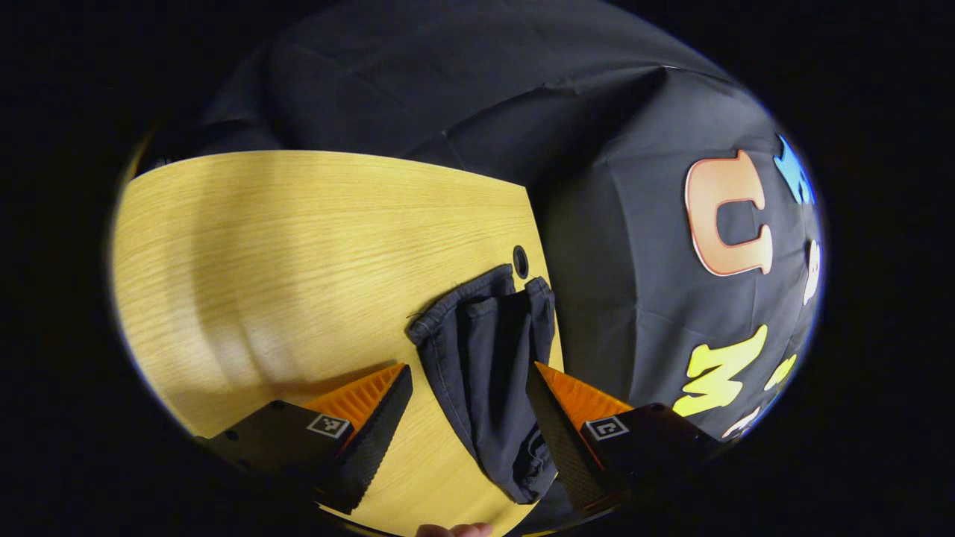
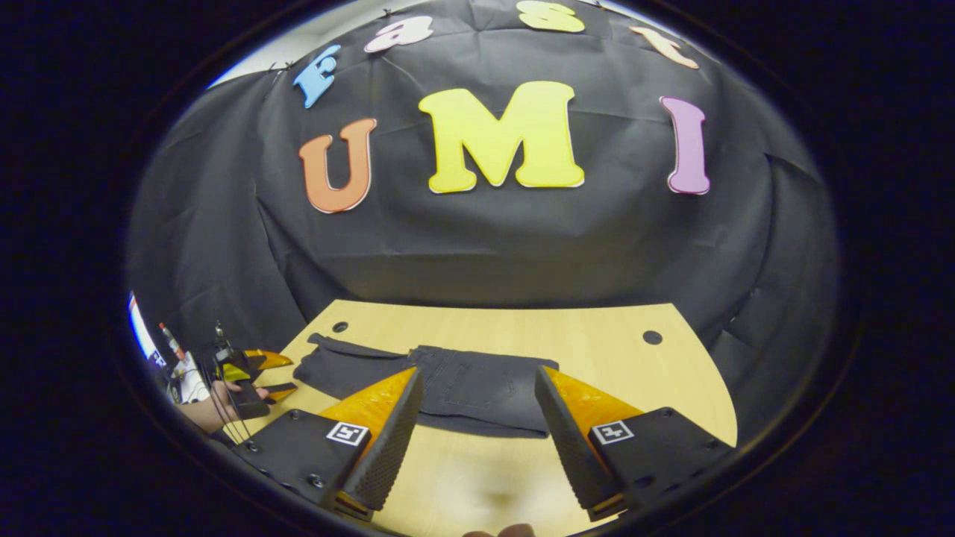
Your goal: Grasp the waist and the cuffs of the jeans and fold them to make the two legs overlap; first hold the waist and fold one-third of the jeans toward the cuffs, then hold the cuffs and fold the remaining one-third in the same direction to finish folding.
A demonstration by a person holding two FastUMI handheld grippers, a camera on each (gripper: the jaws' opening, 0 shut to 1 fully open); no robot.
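Jeans lie on the wooden table in the left gripper view, cuffs ahead, running back between the left gripper jaws, which stand wide apart over them without touching. In the right gripper view, the jeans lie flat across, just beyond the right gripper, whose jaws are apart. Far left, a hand holds the other gripper.

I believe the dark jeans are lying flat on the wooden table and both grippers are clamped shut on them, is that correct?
Not quite: the jeans do lie on the wooden table, but both grippers are open and clear of them. The left gripper view shows the left gripper, the right gripper view the right gripper.
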